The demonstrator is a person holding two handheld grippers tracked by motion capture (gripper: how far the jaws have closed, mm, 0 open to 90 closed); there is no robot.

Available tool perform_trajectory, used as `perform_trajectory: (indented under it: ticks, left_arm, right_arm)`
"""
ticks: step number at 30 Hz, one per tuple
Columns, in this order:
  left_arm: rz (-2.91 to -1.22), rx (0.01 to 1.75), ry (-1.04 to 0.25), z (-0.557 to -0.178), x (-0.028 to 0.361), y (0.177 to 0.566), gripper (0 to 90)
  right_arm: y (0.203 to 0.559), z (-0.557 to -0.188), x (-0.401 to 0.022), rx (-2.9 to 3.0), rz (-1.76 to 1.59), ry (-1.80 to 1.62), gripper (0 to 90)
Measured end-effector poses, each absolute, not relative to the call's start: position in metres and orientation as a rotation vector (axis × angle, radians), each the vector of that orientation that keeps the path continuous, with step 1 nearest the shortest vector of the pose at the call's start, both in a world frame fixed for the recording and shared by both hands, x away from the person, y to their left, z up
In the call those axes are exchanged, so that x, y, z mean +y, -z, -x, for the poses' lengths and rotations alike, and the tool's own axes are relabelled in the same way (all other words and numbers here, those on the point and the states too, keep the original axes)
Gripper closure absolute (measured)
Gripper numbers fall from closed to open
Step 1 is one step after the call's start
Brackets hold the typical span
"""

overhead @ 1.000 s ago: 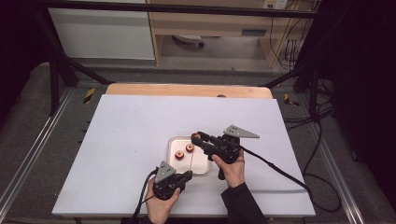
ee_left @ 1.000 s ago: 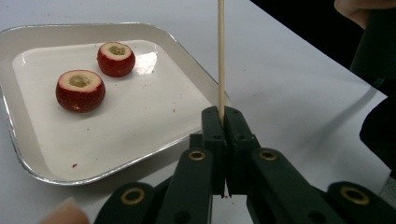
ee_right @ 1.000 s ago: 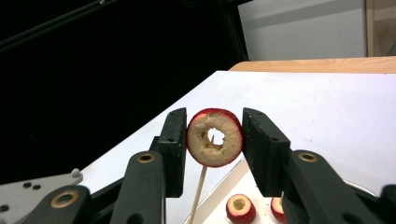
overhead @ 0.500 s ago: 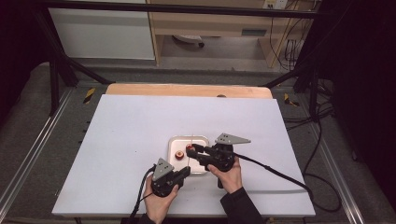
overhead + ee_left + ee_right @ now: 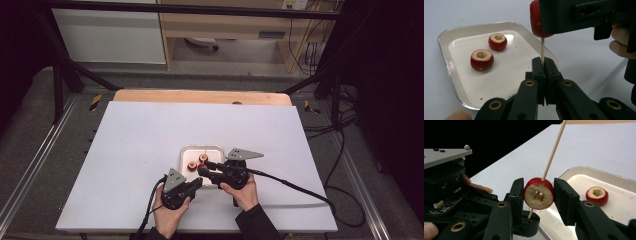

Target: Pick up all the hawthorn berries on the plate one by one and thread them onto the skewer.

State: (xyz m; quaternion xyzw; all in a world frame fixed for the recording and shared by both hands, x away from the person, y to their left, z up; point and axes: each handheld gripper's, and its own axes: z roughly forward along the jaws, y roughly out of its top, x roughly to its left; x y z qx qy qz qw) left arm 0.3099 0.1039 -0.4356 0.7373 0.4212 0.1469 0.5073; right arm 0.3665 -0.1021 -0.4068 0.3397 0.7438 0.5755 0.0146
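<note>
Left tool (image 5: 543, 75) clamped on the skewer (image 5: 542, 51), held upright. Right tool (image 5: 538, 195) grips a cored red fruit (image 5: 538, 193) threaded on that skewer, just above left tool. Two more fruits (image 5: 482, 59) in tray (image 5: 446, 37) beyond, on bench (image 5: 140, 130).

Wooden skewer (image 5: 542, 48) (shiny metal tray (image 5: 446, 35))

The right hand-held gripper (image 5: 204, 168) has come down and back toward the table's near edge, carrying the cored red fruit (image 5: 539, 193) onto the skewer (image 5: 542, 51); its jaws have just been opening slightly around the fruit.
</note>
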Motion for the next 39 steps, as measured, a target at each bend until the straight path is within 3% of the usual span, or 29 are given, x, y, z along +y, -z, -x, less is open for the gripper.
perform_trajectory:
  ticks: [2, 5, 6, 14, 39]
  left_arm:
    - [-1.779, 1.025, -0.368, -0.309, 0.109, 0.436, 88.5]
    - [-1.786, 1.031, -0.387, -0.309, 0.115, 0.436, 88.6]
    - [-1.791, 1.030, -0.401, -0.308, 0.120, 0.436, 88.5]
    - [-1.821, 1.030, -0.442, -0.301, 0.139, 0.439, 88.5]
    - [-1.850, 1.044, -0.433, -0.299, 0.160, 0.442, 88.4]
  right_arm:
    - [0.404, -0.366, -0.105, 2.291, -1.035, -1.772, 46.2]
    - [0.400, -0.367, -0.109, 2.290, -1.012, -1.737, 39.7]
    - [0.396, -0.369, -0.113, 2.282, -0.997, -1.677, 32.0]
    - [0.394, -0.379, -0.123, 2.405, -0.975, -1.395, 10.1]
    - [0.393, -0.418, -0.101, 2.601, -0.852, -0.991, 8.3]
